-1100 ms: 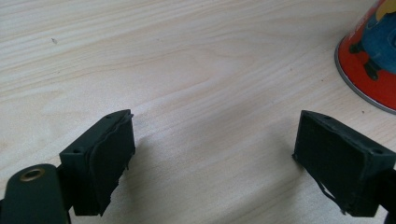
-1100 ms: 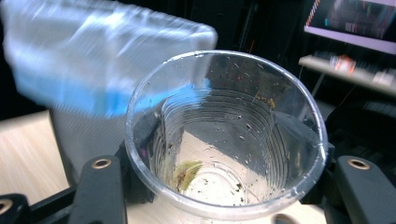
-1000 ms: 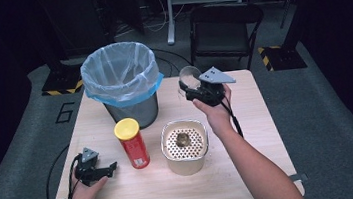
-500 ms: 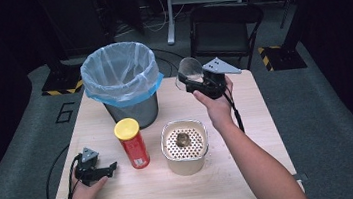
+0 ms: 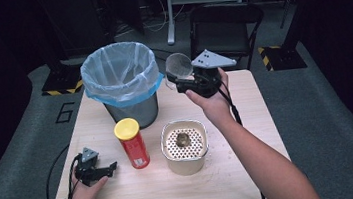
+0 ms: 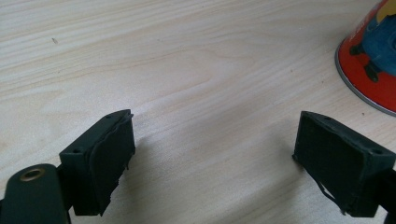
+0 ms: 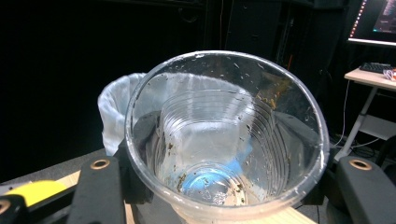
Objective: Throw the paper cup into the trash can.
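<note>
One clear cup point(image 5: 178, 65) pinched in the right gripper point(image 5: 178, 80), beside one bin point(image 5: 121, 80); left gripper point(image 5: 106, 169) spread wide, resting by one red can point(image 5: 131, 143), one strainer pot point(image 5: 185, 146).

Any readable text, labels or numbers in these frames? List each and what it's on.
"6": on the grey floor mat left of the table.
Red can: printed graphics, no words readable.
Monitor behind the cup: too small and blurred to read.
Nothing else readable.
</note>
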Tool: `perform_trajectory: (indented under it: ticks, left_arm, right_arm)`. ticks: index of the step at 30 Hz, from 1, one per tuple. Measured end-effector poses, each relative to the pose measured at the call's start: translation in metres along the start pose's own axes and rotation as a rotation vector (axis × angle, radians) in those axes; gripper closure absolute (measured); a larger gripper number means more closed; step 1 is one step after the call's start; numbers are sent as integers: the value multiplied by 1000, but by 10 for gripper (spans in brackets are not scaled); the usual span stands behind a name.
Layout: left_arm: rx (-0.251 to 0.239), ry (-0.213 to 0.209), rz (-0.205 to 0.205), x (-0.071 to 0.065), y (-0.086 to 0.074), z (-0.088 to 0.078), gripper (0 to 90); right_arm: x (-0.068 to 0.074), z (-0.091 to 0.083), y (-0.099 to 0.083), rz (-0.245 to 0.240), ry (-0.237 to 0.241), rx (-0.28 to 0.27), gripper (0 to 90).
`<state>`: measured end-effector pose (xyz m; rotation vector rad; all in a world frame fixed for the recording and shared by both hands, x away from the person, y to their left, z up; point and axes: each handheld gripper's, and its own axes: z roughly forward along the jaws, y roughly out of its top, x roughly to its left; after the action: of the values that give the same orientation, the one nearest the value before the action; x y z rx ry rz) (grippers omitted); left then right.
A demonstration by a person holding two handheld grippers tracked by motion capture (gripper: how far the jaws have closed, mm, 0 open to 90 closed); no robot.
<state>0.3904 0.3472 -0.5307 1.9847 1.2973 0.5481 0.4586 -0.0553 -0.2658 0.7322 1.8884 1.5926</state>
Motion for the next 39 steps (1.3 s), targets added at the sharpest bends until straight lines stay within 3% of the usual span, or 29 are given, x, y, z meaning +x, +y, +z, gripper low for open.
perform_trajectory:
  ticks: [5, 7, 10, 11, 13, 20, 26, 33, 36, 38, 39]
  left_arm:
    - [-3, -3, -6, 0, 0, 0, 119]
    - [-2, 1, -2, 0, 0, 0, 119]
    - [12, 3, 12, 1, 1, -1, 117]
    - [7, 7, 15, 1, 1, 0, 118]
    - [7, 7, 16, 1, 1, 0, 118]
    - [9, 7, 16, 1, 1, 0, 118]
    - [10, 6, 7, 0, 1, 0, 120]
    - [7, 8, 8, 1, 1, 0, 121]
    - [9, 6, 5, 0, 1, 0, 121]
    - [9, 7, 5, 0, 1, 0, 121]
    - [9, 7, 4, 0, 1, 0, 120]
  right_arm:
    - [5, 15, 35, -23, 19, 4, 365]
    - [6, 27, 48, -31, 49, -1, 362]
    - [9, 40, 57, -34, 46, 4, 360]
    - [11, 55, 64, -13, 57, 16, 354]
    - [13, 69, 67, -6, 50, 26, 350]
    - [22, 108, 64, -16, 39, 61, 350]
    - [31, 130, 60, -24, 26, 91, 351]
    - [43, 148, 60, 4, 48, 96, 348]
    - [48, 158, 56, 42, 72, 110, 258]
    - [51, 167, 51, 74, 88, 149, 115]
    - [52, 170, 48, 89, 86, 160, 122]
